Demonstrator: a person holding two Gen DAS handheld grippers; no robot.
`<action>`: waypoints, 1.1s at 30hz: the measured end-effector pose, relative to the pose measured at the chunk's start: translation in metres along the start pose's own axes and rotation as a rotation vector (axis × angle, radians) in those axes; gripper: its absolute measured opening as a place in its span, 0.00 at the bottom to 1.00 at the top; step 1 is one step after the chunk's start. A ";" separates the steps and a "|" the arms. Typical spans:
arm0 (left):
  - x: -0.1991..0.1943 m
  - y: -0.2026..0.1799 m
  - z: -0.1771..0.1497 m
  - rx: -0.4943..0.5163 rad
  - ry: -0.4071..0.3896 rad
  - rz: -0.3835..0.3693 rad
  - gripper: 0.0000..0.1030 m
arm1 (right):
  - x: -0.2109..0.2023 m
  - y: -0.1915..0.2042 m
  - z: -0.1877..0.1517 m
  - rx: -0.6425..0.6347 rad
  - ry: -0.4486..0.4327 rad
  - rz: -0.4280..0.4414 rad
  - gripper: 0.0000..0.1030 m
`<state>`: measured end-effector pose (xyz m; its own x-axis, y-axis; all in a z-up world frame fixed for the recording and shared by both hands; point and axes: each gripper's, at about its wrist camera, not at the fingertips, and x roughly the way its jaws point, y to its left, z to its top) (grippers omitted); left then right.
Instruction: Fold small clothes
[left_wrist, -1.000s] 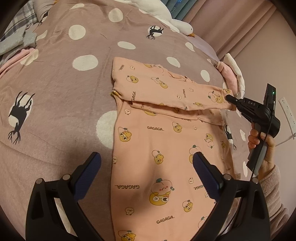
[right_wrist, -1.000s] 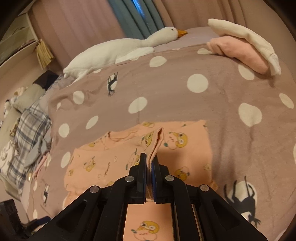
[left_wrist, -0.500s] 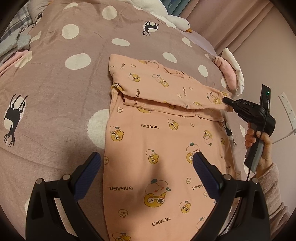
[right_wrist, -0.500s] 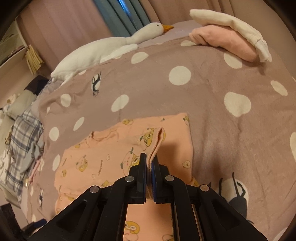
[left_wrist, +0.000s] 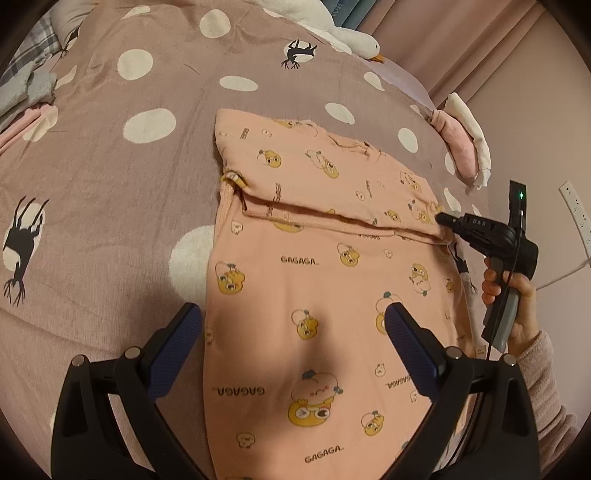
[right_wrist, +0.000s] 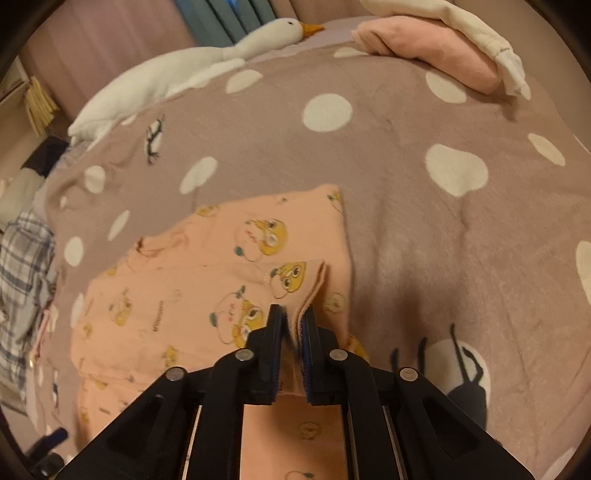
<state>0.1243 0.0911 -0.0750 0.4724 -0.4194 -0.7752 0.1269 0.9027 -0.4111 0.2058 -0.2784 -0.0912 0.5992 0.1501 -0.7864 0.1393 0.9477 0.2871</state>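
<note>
I see the peach shirt (left_wrist: 314, 295) lying flat on the bed (left_wrist: 110, 184), filling the centre of my left view, its top part folded down across the body. My right gripper (right_wrist: 293, 317) pinches that folded edge at the frame's right, fingers pressed on the fabric. My left gripper (left_wrist: 293, 325) hangs over the lower shirt, fingers spread, holding nothing.

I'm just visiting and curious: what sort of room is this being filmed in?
Most likely a bedroom. The pyjamas lie on a spotted bedspread, a goose soft toy rests at its far edge, and curtains hang behind.
</note>
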 end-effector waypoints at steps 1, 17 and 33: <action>0.000 0.000 0.002 0.000 -0.003 0.001 0.96 | -0.002 -0.003 0.000 0.005 -0.009 -0.025 0.07; 0.041 -0.017 0.090 -0.009 -0.066 -0.123 0.57 | -0.009 0.044 -0.022 -0.208 -0.075 0.086 0.08; 0.084 0.030 0.081 -0.116 0.017 -0.019 0.01 | 0.010 0.014 -0.030 -0.067 -0.017 0.136 0.08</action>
<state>0.2384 0.0907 -0.1143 0.4557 -0.4386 -0.7746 0.0333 0.8779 -0.4776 0.1901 -0.2553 -0.1109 0.6226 0.2739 -0.7331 0.0031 0.9359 0.3523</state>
